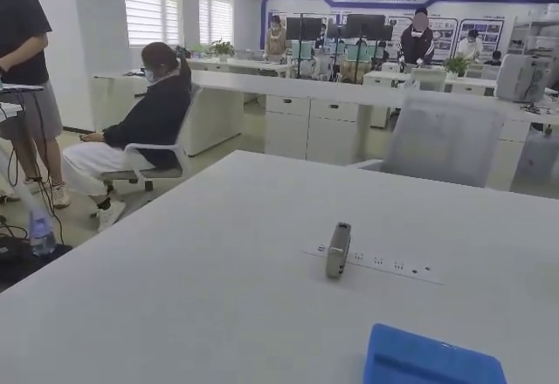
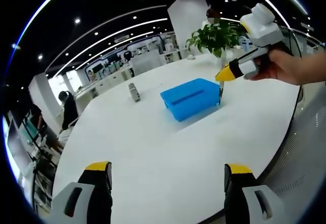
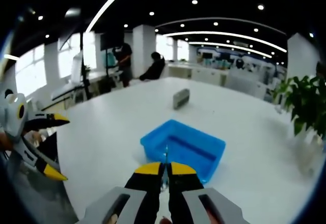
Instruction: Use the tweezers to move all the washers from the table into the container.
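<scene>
A blue container (image 3: 183, 147) sits on the white table (image 3: 112, 132), near its edge; its corner (image 1: 432, 360) shows at the bottom of the head view. My right gripper (image 3: 165, 167) is shut on thin metal tweezers (image 3: 166, 155), whose tips point down at the container's near rim. In the left gripper view the same right gripper (image 2: 244, 63), held in a hand, keeps the tweezers (image 2: 220, 89) just beside the container (image 2: 191, 98). My left gripper (image 2: 168, 167) stands wide open over bare table with nothing between its jaws. Whether the tweezer tips hold anything is too small to tell.
A small grey block (image 1: 338, 249) stands upright by a socket panel (image 1: 384, 264) mid-table, beyond the container. A potted plant (image 2: 214, 35) grows at the table's far end. An office chair (image 1: 441, 140) and several people are behind the table.
</scene>
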Available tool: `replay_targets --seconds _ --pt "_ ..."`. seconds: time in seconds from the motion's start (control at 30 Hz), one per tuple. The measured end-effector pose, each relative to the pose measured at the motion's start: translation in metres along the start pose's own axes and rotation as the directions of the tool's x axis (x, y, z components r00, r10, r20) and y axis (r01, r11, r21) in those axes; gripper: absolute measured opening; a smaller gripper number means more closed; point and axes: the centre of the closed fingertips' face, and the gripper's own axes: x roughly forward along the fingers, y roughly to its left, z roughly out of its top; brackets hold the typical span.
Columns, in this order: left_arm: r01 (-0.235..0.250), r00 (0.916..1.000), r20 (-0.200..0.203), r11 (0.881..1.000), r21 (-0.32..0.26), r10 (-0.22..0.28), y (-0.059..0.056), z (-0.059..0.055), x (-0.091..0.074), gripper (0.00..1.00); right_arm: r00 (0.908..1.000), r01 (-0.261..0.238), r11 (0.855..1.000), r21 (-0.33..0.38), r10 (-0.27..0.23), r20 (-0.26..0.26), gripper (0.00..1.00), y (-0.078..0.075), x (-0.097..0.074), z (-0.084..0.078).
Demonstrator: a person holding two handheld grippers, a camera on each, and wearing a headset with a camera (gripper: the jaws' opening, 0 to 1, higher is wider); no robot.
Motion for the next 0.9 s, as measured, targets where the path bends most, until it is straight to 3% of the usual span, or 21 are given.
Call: replay_targets --seconds 0.57,0.73,0.9 --pt "0.002 1.0000 -0.010 1.000 0.004 -0.002 -0.001 -0.002 0.001 0.93 0.9965 0.020 1.000 -0.021 -0.019 0.082 0.00 -0.015 -0.001 0.041" --pt "0.001 0.9999 -0.012 1.000 0.004 -0.001 0.000 -0.002 0.001 0.93 0.9950 0.036 0.999 -0.027 -0.033 0.094 0.00 -0.021 0.003 0.050" --pt "-0.001 0.9998 -0.021 1.000 0.008 0.001 0.000 -0.004 0.001 0.93 0.9954 0.050 0.998 -0.034 -0.047 0.084 0.01 -0.031 0.014 0.046"
